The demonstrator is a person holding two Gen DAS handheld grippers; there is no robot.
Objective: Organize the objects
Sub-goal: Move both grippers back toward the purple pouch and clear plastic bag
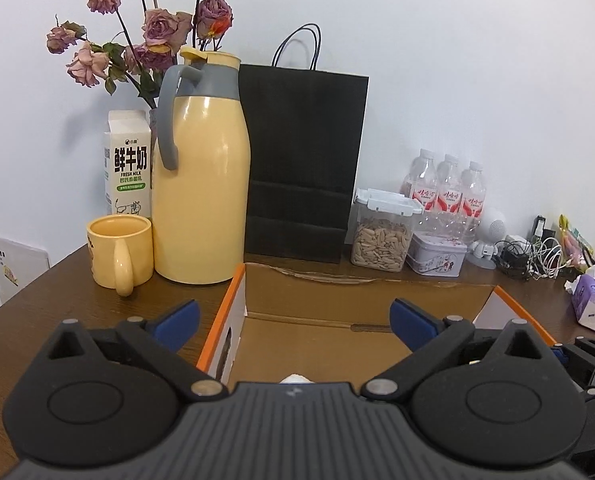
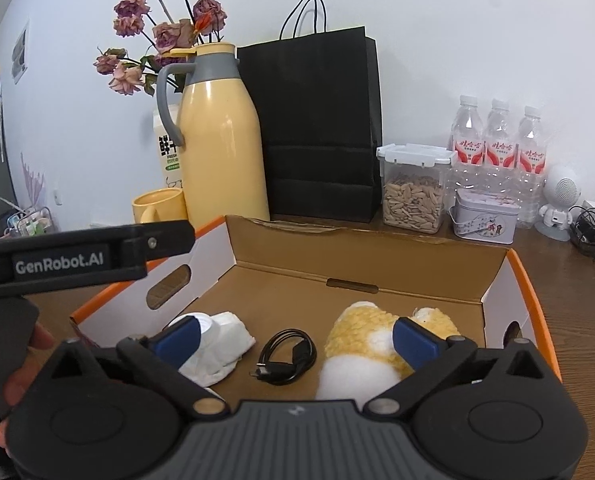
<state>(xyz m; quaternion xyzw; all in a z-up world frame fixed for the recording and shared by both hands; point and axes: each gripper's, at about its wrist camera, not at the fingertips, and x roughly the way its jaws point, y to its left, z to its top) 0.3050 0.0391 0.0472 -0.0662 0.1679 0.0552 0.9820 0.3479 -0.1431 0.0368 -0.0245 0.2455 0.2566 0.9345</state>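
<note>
Dark brown wooden table point(image 2: 577, 280): carries every item listed, beneath both tongs.

Open cardboard box, orange-edged with white sides point(image 2: 509, 276): directly ahead of and below both tongs.

Black paper carrier bag with cord handles point(image 2: 317, 128): upright beyond the box, against the wall.

Pale yellow vacuum jug with grey handle point(image 1: 201, 184): ahead-left of the left tongs, beside the bag.

Yellow-and-white plush toy point(image 2: 353, 344): inside the box, partly behind the right tongs' right finger.

Crumpled white cloth bundle point(image 2: 225, 344): inside the box, partly behind the right tongs' left finger.

Yellow ceramic mug point(image 1: 119, 252): left of the jug.

Coiled black cable point(image 2: 285, 356): on the box floor, between bundle and toy.

Left tongs point(image 1: 295, 318): released, blue pads wide apart, nothing between.

Right tongs point(image 2: 295, 338): released, grasping nothing, above the cable.
</note>
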